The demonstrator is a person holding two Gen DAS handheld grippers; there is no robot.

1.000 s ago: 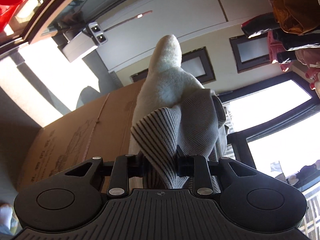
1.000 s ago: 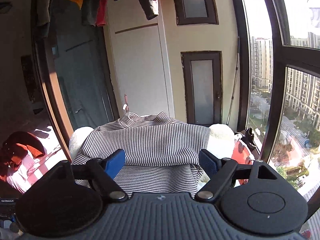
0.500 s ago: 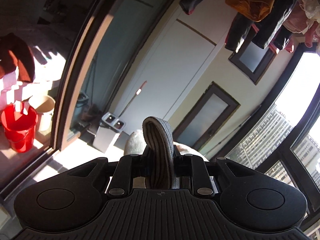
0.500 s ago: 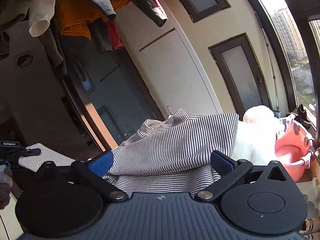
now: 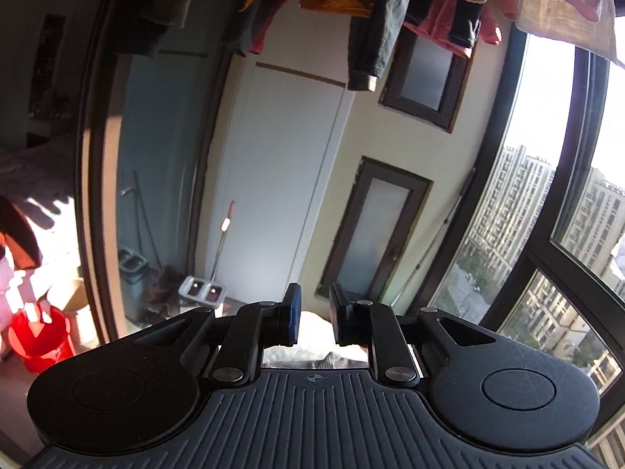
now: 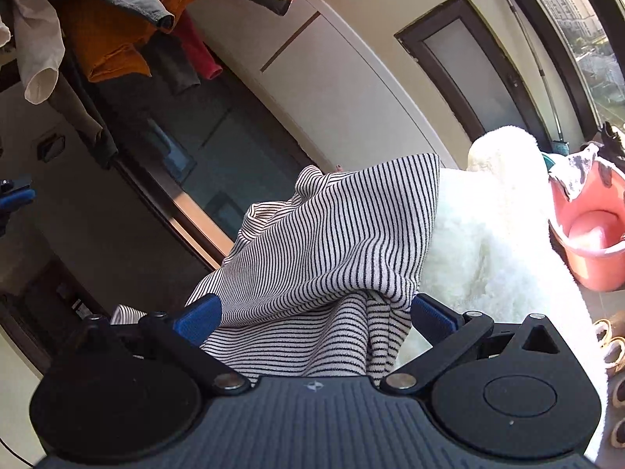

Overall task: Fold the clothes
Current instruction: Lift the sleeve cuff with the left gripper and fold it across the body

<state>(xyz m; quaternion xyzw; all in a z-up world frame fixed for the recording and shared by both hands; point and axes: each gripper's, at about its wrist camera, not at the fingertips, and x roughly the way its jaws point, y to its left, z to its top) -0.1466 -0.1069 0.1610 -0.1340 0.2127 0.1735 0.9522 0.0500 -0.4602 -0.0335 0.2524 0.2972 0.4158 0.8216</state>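
- The striped top (image 6: 336, 242) lies folded over itself on a white fleecy cover (image 6: 496, 242), right in front of your right gripper (image 6: 314, 314); its collar points away from you.
- Your right jaws stand wide, one blue pad at each side of the cloth, gripping nothing.
- Your left gripper (image 5: 314, 314) is tilted up at the room; its jaws are narrow with a bare gap between them.
- The fleecy surface sits in a glazed balcony with a cream wall, a white door (image 5: 289, 179) and tall windows (image 5: 547, 211) onto apartment blocks.
- Only your left view shows the mop bucket (image 5: 203, 293) and red pail (image 5: 39, 340) on the floor; of the top it catches just a sliver under the jaws.
- Only your right view shows the pink basin (image 6: 590, 234) beside the fleece and the slippers (image 6: 609, 344) below.
- Laundry (image 5: 375, 4) hangs overhead in both.
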